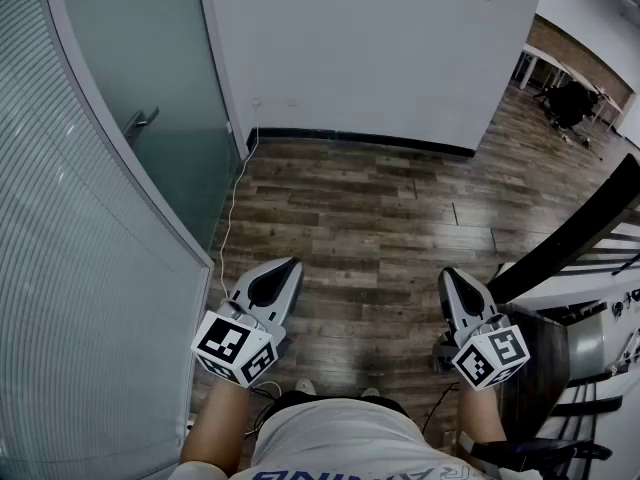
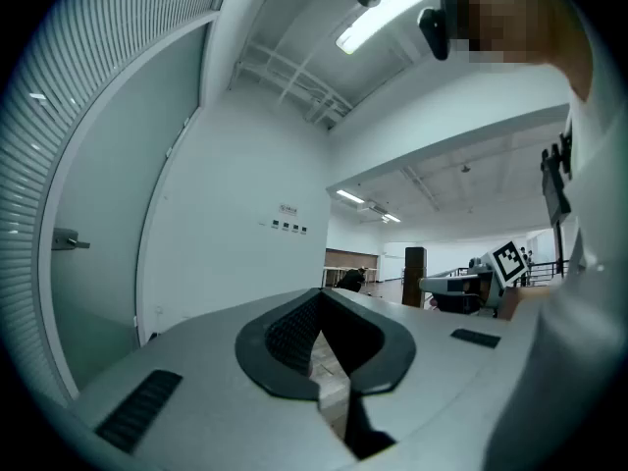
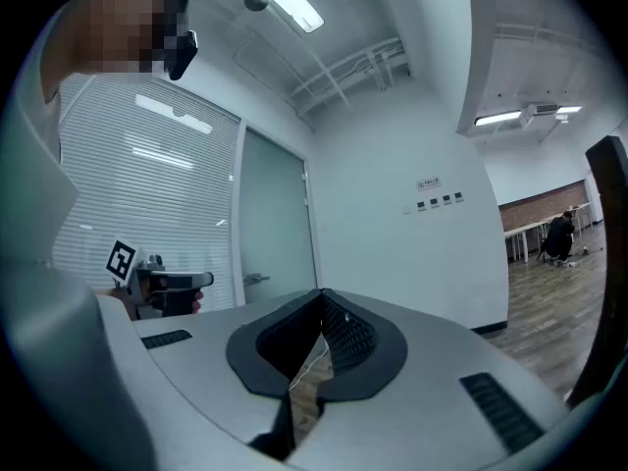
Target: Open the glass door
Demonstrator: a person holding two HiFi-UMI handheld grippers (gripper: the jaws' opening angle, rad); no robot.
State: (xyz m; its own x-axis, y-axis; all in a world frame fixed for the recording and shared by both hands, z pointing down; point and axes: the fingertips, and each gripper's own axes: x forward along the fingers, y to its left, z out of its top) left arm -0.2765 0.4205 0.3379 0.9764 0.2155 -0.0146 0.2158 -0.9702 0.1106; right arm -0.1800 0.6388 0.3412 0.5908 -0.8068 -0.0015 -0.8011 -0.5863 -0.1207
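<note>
Progress is nil: the glass door (image 1: 165, 78) stands shut at the floor's left edge, its handle (image 1: 141, 123) untouched, while the left gripper (image 1: 286, 269) and right gripper (image 1: 453, 275), both closed and empty, hover well apart from it.

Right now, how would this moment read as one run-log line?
stage: not started | glass door: closed, handle untouched | left gripper: shut, empty | right gripper: shut, empty, both apart from door
</note>
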